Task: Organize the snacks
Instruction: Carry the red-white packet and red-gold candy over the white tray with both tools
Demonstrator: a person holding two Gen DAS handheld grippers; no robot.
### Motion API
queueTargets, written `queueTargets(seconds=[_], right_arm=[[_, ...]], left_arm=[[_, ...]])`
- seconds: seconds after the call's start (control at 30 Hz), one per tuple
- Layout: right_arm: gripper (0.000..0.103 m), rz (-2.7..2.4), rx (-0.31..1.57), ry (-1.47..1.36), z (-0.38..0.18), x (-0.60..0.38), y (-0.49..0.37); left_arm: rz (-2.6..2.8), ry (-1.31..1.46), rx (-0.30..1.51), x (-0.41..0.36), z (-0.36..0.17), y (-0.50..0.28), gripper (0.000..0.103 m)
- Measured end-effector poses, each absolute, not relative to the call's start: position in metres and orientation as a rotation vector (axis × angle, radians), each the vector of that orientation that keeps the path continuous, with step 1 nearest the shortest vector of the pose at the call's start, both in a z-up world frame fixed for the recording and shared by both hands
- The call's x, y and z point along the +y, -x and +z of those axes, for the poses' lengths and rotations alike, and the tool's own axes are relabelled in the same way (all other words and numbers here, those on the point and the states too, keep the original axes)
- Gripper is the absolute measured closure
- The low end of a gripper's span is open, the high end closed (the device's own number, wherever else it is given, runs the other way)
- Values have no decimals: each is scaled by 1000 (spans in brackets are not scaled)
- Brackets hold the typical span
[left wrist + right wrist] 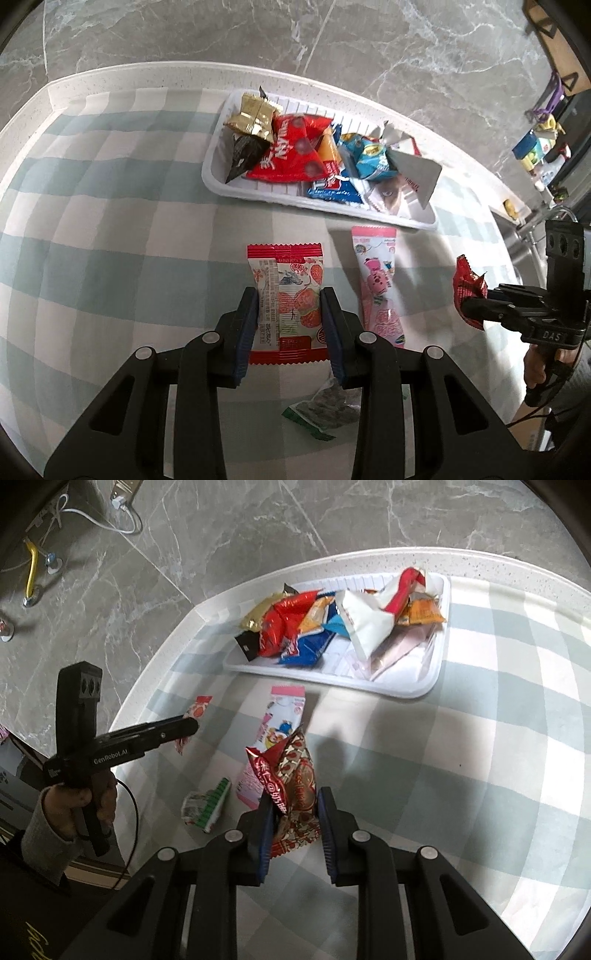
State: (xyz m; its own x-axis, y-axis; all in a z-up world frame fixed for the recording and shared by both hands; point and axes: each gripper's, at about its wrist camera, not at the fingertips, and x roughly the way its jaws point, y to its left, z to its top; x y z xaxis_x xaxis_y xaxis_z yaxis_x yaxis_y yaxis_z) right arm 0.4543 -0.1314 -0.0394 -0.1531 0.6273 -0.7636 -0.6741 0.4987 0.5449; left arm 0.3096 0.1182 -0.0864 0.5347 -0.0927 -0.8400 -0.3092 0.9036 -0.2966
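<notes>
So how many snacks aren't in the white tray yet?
4: a red-and-white packet in the left gripper, a dark red packet in the right gripper, a pink packet and a green-edged packet on the checked cloth.

I can't read the small items on the shelf (543, 147) at the left view's right edge; my own fingers partly hide the green packet (321, 410).
</notes>
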Motion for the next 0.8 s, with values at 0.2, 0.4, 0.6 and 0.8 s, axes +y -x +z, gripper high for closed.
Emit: queueTargets(seconds=[0.2, 0.4, 0.6, 0.8], right_arm=[[79, 1140, 1283, 1, -29, -131, -459], [79, 1137, 1277, -40, -22, -129, -465], [79, 1140, 1270, -81, -15, -126, -473], [79, 1143, 1253, -105, -8, -115, -484]], left_arm=[[122, 453, 982, 121, -74, -309, 71], [112, 458, 964, 124, -64, -311, 71], [101, 460, 954, 126, -58, -317, 71], [84, 455, 938, 125, -48, -328, 71]])
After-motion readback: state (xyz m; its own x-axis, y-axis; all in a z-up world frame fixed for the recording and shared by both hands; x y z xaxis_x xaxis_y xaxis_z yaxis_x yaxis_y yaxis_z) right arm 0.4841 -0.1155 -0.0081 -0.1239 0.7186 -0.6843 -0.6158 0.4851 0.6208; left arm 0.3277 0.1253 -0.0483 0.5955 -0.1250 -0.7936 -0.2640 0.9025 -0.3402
